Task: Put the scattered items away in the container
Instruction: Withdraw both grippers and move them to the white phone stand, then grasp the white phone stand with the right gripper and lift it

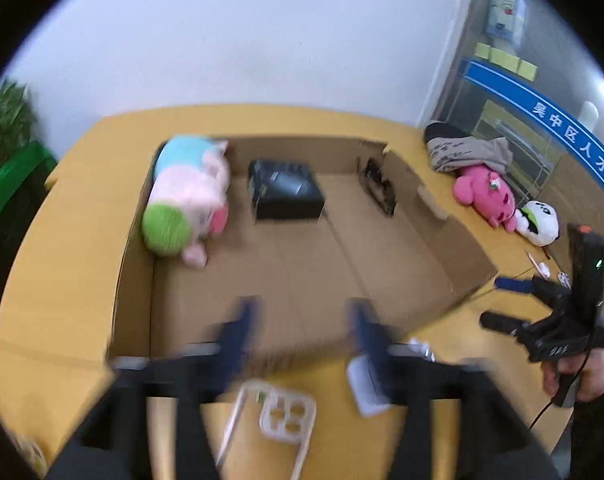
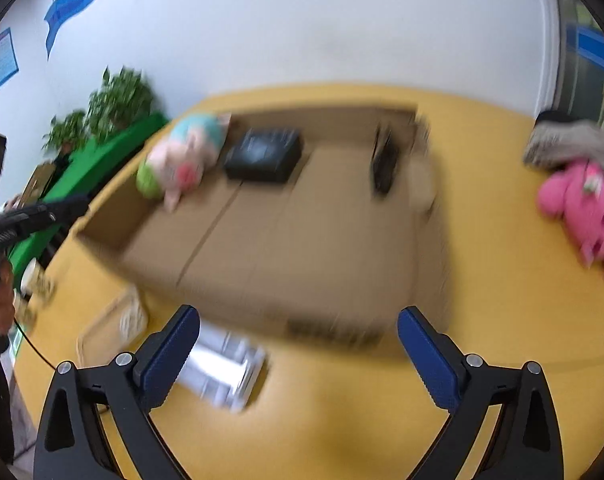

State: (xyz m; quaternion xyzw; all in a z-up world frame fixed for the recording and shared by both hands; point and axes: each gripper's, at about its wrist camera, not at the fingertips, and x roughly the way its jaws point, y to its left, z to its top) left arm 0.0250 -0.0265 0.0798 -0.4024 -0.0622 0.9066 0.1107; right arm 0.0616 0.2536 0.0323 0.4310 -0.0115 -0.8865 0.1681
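Observation:
An open cardboard box [image 1: 134, 248] [image 2: 425, 248] lies on the yellow table. Inside it are a pastel plush pig [image 1: 190, 196] [image 2: 182, 160], a black box [image 1: 286, 192] [image 2: 266, 154] and a dark item by the right wall [image 1: 379, 188] [image 2: 383, 164]. My left gripper [image 1: 302, 316] is open and empty over the box's near edge. My right gripper [image 2: 298, 344] [image 1: 501, 304] is open and empty above the table in front of the box. A clear phone case [image 1: 278, 416] [image 2: 110, 328] and a white packet [image 1: 361, 388] [image 2: 226, 372] lie in front of the box. Both views are blurred.
A pink plush [image 1: 485, 194] [image 2: 581, 208], a white panda plush [image 1: 539, 222] and a grey garment [image 1: 465, 152] [image 2: 573, 140] lie on the table right of the box. Small white items [image 1: 545, 270] lie near the right edge. Green plants [image 2: 110, 104] stand at the left.

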